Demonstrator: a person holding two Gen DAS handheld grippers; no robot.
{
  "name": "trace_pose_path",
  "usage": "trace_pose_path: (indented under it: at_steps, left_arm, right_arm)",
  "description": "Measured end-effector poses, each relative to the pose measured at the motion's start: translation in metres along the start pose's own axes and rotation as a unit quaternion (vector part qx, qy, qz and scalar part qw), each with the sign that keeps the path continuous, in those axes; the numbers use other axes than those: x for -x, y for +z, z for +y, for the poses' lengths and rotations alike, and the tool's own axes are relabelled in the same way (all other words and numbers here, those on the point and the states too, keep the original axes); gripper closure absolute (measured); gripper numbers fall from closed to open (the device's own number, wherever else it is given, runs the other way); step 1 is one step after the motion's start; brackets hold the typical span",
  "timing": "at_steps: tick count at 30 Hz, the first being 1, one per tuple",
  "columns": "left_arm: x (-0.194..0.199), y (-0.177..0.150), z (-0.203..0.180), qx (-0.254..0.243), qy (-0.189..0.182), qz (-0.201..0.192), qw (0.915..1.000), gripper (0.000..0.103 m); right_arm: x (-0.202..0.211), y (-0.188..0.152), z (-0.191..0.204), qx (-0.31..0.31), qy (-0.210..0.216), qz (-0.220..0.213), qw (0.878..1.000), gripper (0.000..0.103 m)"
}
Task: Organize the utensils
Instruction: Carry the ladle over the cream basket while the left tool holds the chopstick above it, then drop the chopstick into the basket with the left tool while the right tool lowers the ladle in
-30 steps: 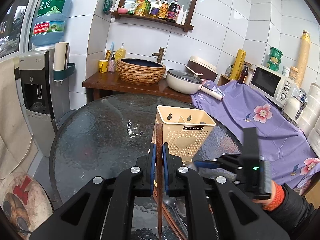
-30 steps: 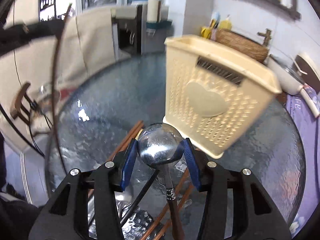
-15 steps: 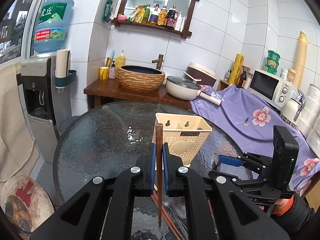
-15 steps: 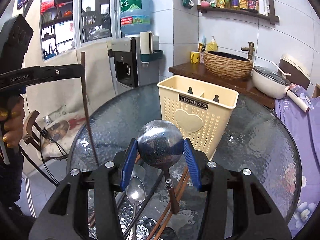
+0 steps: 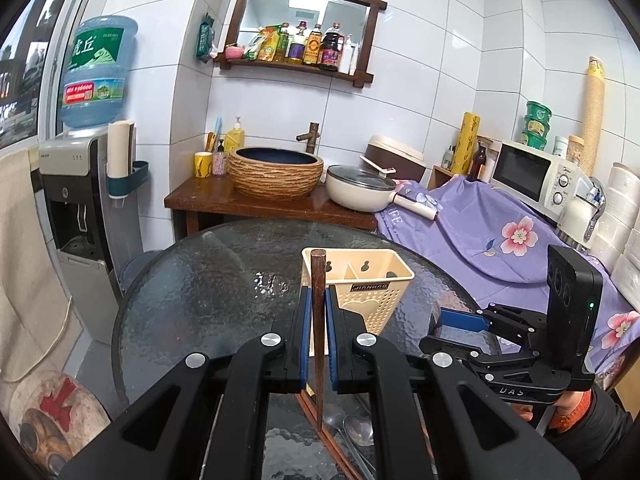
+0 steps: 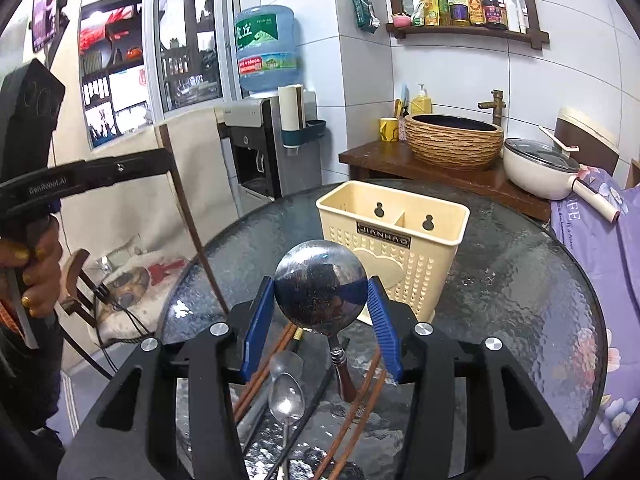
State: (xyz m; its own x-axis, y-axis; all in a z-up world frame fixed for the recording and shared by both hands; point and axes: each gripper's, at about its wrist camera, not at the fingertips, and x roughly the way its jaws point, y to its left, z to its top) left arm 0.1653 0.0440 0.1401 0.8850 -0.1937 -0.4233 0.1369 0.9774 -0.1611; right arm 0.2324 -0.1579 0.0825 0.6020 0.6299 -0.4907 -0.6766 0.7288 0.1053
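Left wrist view: both grippers loaded, held above the glass table (image 5: 192,304).

Left gripper (image 5: 316,336) has its blue pads pinched nearly together on a dark wooden chopstick (image 5: 318,320), upright, its top overlapping the near-left rim of the utensil holder (image 5: 360,284) in this view. Right gripper (image 6: 320,320) has its pads spread wider, clamping the round bowl of a steel ladle (image 6: 320,286), with the wooden handle hanging down, in front of the holder. The holder is cream perforated plastic with a heart relief and two compartments, and stands on the round textured dark glass. In front of it lie loose chopsticks (image 6: 360,396) and a steel spoon (image 6: 286,400). Behind it are a woven basin (image 5: 275,174) and white tiled walls.
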Motion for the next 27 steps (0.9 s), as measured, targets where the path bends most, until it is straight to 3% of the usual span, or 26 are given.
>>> trace_pose_path:
  at_steps: [8, 15, 21, 27]
  left_arm:
    - [0.009, 0.047, -0.012, -0.009, -0.037, -0.020, 0.9991, 0.096]
    - [0.010, 0.114, -0.031, -0.023, -0.049, -0.055, 0.9970, 0.096]
    - [-0.021, 0.148, -0.037, -0.015, -0.023, -0.069, 0.9972, 0.096]
    - [-0.065, 0.137, -0.030, -0.005, 0.026, -0.062, 0.9977, 0.100]
  right_arm:
    - [0.025, 0.046, -0.006, -0.021, 0.031, -0.034, 0.999, 0.055]
    - [0.041, 0.108, -0.013, -0.015, 0.007, -0.082, 0.996, 0.055]
    - [0.028, 0.144, -0.035, -0.032, -0.024, -0.110, 0.993, 0.055]
    - [-0.019, 0.127, -0.062, -0.056, -0.059, -0.082, 0.993, 0.055]
